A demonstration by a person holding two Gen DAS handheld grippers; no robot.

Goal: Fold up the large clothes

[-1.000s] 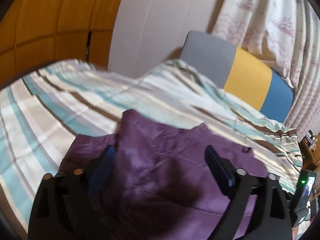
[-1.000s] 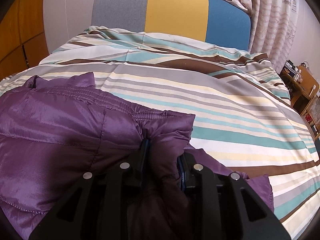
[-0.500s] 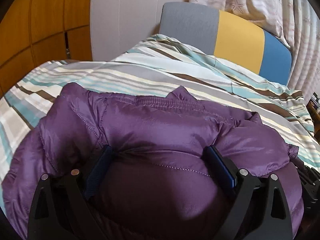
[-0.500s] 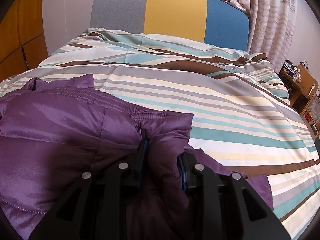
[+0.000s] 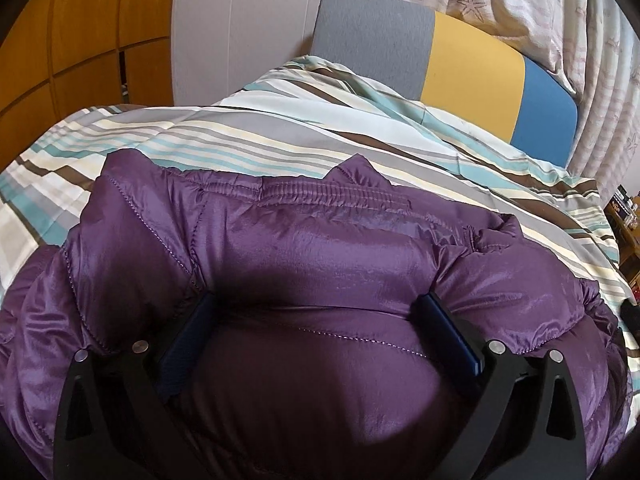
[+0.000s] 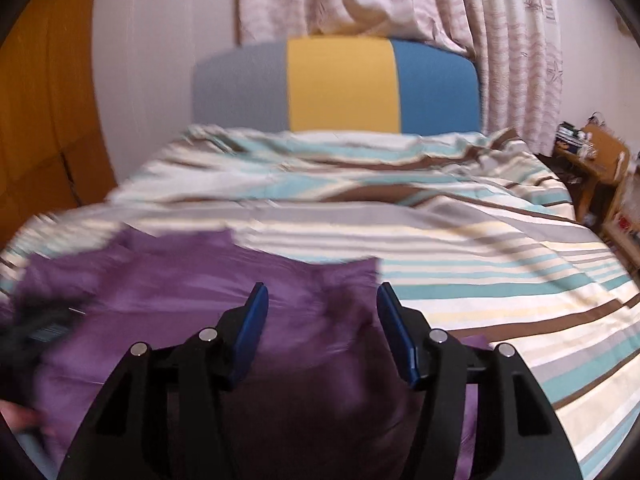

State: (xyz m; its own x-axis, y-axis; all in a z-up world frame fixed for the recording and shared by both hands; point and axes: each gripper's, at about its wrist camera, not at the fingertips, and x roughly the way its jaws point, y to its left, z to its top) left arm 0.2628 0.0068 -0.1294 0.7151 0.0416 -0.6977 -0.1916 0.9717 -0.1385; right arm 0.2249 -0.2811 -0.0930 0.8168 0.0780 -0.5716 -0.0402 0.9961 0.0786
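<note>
A purple padded jacket (image 5: 320, 264) lies bunched on a striped bedspread (image 5: 248, 136). My left gripper (image 5: 316, 300) is open, its wide-set fingers pressed down into the jacket's puffy fabric, which bulges between them. In the right wrist view the jacket (image 6: 192, 280) lies flat below, blurred by motion. My right gripper (image 6: 320, 292) is open and empty, lifted above the jacket's right part. The left gripper's dark body (image 6: 36, 324) shows blurred at the left edge.
The striped bedspread (image 6: 460, 240) stretches ahead and to the right. A grey, yellow and blue headboard (image 6: 340, 84) stands at the far end, with curtains (image 6: 516, 40) behind. Wooden wardrobe panels (image 5: 80, 40) are on the left. A small wooden shelf (image 6: 592, 160) stands at the right.
My right gripper opened, let go of the jacket fold and lifted up and back. My left gripper came down onto the jacket and now presses into it.
</note>
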